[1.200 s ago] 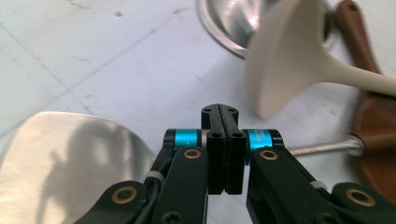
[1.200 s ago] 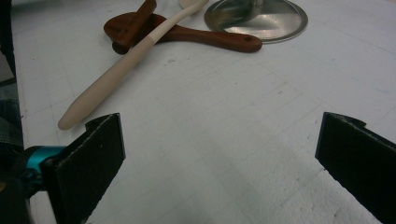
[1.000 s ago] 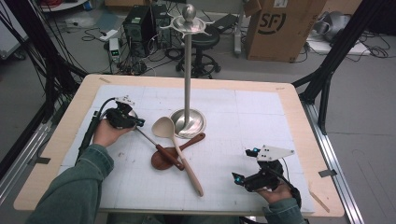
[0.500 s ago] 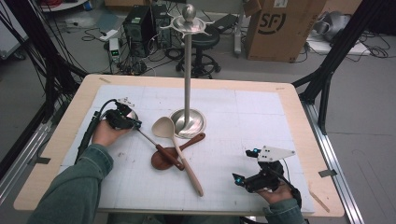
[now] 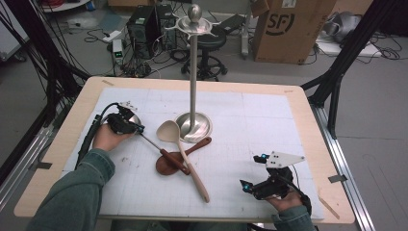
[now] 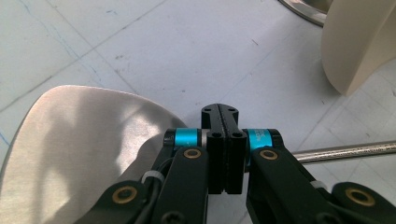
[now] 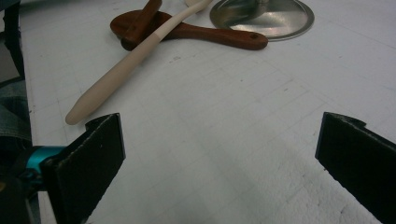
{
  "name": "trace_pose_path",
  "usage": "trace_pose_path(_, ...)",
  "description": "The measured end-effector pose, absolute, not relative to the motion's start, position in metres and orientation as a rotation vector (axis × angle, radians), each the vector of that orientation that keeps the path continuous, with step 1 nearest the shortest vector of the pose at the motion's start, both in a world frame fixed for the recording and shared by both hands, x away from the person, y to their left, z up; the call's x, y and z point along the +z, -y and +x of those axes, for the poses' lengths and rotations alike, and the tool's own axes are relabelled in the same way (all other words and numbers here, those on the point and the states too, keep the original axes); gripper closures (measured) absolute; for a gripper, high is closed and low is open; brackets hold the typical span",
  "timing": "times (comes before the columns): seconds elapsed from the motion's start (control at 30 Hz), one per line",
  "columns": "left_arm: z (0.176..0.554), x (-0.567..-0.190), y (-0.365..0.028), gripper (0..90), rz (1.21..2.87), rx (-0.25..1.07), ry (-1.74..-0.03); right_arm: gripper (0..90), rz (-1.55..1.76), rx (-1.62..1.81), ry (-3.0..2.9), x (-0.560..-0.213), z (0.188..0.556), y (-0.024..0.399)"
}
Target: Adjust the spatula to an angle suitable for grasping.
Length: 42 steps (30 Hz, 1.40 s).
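Nothing's moved since the earlier frame: left claw (image 6: pixel 223 135) sits pressed together right over the metal spatula (image 5: pixel 144 137) at the tabletop's (image 5: pixel 269 120) left side, right claw (image 7: pixel 219 154) wide apart, empty. Box (image 5: pixel 286 29) behind reads "SF".

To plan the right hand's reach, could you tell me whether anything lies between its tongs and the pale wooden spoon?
Nothing visible: only bare mat lies between the open right tongs and the pale wooden spoon.
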State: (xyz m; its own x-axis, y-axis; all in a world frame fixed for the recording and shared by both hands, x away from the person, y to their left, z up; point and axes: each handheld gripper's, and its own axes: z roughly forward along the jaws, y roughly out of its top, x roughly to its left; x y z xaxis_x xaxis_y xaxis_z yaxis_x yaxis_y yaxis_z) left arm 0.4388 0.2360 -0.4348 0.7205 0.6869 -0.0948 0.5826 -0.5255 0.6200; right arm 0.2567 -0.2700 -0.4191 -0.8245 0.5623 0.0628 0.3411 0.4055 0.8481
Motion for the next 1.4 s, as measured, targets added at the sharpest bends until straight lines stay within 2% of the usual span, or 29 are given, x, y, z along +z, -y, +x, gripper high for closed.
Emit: trace_pose_path(1.4, 0.386, -0.431, -0.268, 89.8, 2.366, 0.099, -0.854, 0.2, 0.776, 1.377, -2.449, -0.419, 0.256, 0.265)
